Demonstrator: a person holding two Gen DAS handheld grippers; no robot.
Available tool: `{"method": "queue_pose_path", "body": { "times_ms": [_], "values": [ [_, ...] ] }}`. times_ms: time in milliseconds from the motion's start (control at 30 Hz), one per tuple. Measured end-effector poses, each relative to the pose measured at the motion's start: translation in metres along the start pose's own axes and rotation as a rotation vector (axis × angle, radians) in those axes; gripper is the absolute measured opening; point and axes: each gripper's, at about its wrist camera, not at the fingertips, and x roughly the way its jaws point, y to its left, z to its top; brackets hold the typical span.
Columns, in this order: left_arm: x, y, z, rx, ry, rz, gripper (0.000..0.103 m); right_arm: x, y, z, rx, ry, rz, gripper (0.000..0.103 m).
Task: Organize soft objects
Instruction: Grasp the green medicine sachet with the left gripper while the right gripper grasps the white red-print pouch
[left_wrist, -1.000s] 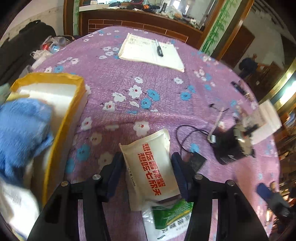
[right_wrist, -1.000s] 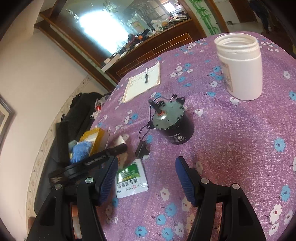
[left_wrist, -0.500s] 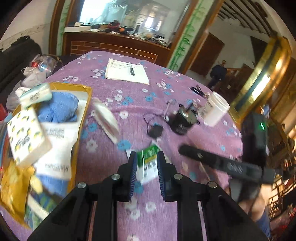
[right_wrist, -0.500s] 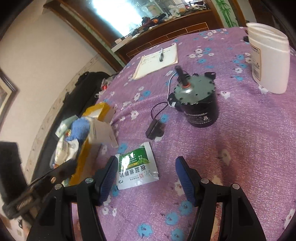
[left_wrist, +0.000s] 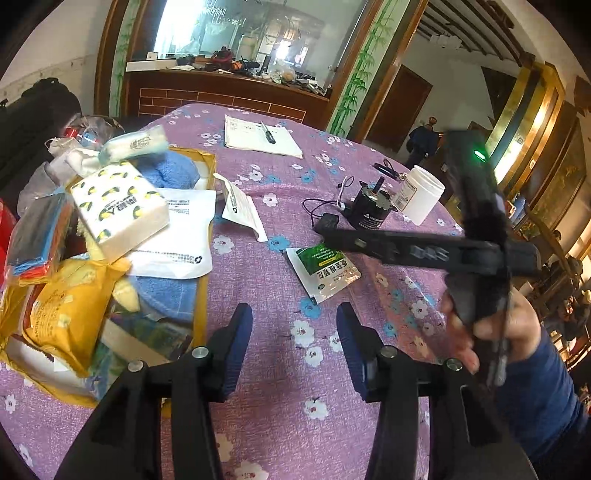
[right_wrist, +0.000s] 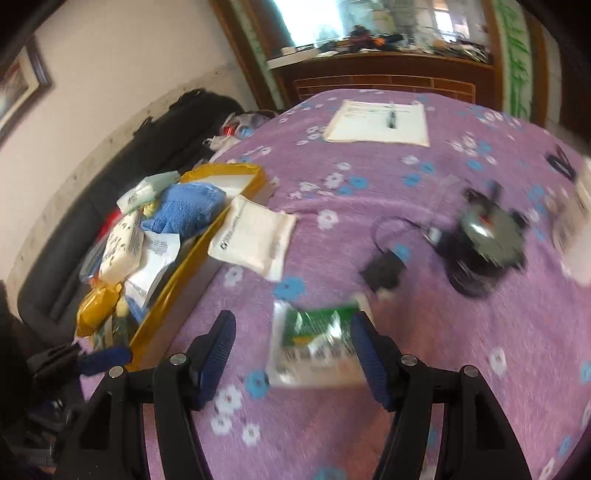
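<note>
1. While motion blur is smearing the right wrist view, the green-and-white sachet (right_wrist: 314, 339) and black motor (right_wrist: 484, 243) are reading only roughly.
2. Only the left wrist view is showing the white jar (left_wrist: 419, 194) sharply, plus the hand (left_wrist: 491, 332) carrying the right gripper (right_wrist: 293, 350).
3. The left gripper (left_wrist: 293, 343) is opening over bare tablecloth (left_wrist: 295, 406), the sachet lying just ahead.
4. The right gripper's jaws are standing apart, the sachet lying between them, unpinched.
5. A white pouch (right_wrist: 253, 236) is leaning on the yellow box (right_wrist: 177, 280) rim.

Left gripper (left_wrist: 293, 343) angled down, jaws opening, empty; right gripper (right_wrist: 293, 354) (hand-held) gaping wide, empty.
</note>
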Motion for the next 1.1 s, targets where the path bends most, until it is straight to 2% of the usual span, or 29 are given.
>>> {"method": "queue_pose_path", "body": {
  "times_ms": [100, 167, 233, 300, 400, 467, 600, 733, 800, 833, 867, 1000, 1100],
  "values": [
    [-0.002, 0.004, -0.002, -0.008, -0.006, -0.006, 0.047, 0.022, 0.008, 0.016, -0.016, 0.044, 0.037, 0.069],
    [-0.005, 0.009, -0.003, -0.017, -0.007, -0.013, 0.047, 0.037, 0.009, 0.026, -0.003, 0.067, 0.028, 0.069],
    [-0.008, 0.014, -0.004, -0.024, -0.013, -0.012, 0.047, 0.039, 0.014, 0.032, -0.011, 0.042, 0.007, 0.069],
    [-0.009, 0.018, -0.004, -0.030, -0.017, -0.008, 0.047, 0.037, 0.026, 0.035, -0.083, 0.020, -0.020, 0.069],
    [-0.013, 0.025, -0.005, -0.034, -0.020, -0.002, 0.048, 0.041, 0.047, 0.030, -0.235, 0.034, -0.023, 0.069],
    [-0.015, 0.029, -0.005, -0.036, -0.022, -0.003, 0.050, 0.047, 0.062, 0.020, -0.358, 0.052, -0.061, 0.069],
    [-0.014, 0.033, -0.005, -0.040, -0.024, -0.010, 0.050, 0.056, 0.071, 0.015, -0.419, 0.034, -0.072, 0.069],
    [-0.014, 0.031, -0.005, -0.026, -0.021, -0.014, 0.051, 0.076, 0.088, 0.018, -0.520, -0.002, -0.215, 0.069],
    [-0.015, 0.031, -0.006, -0.020, -0.021, -0.015, 0.051, 0.084, 0.090, 0.022, -0.534, -0.019, -0.254, 0.060],
    [-0.015, 0.031, -0.005, -0.019, -0.021, -0.014, 0.051, 0.089, 0.088, 0.025, -0.524, -0.013, -0.274, 0.029],
    [-0.016, 0.031, -0.005, -0.018, -0.021, -0.013, 0.052, 0.093, 0.085, 0.029, -0.497, 0.009, -0.280, 0.014],
    [-0.016, 0.033, -0.003, -0.014, -0.017, -0.013, 0.052, 0.082, 0.068, 0.035, -0.393, -0.014, -0.275, 0.009],
    [-0.014, 0.030, 0.001, 0.002, -0.010, -0.028, 0.064, 0.053, 0.049, 0.036, -0.256, -0.048, -0.161, 0.008]
  ]
}}
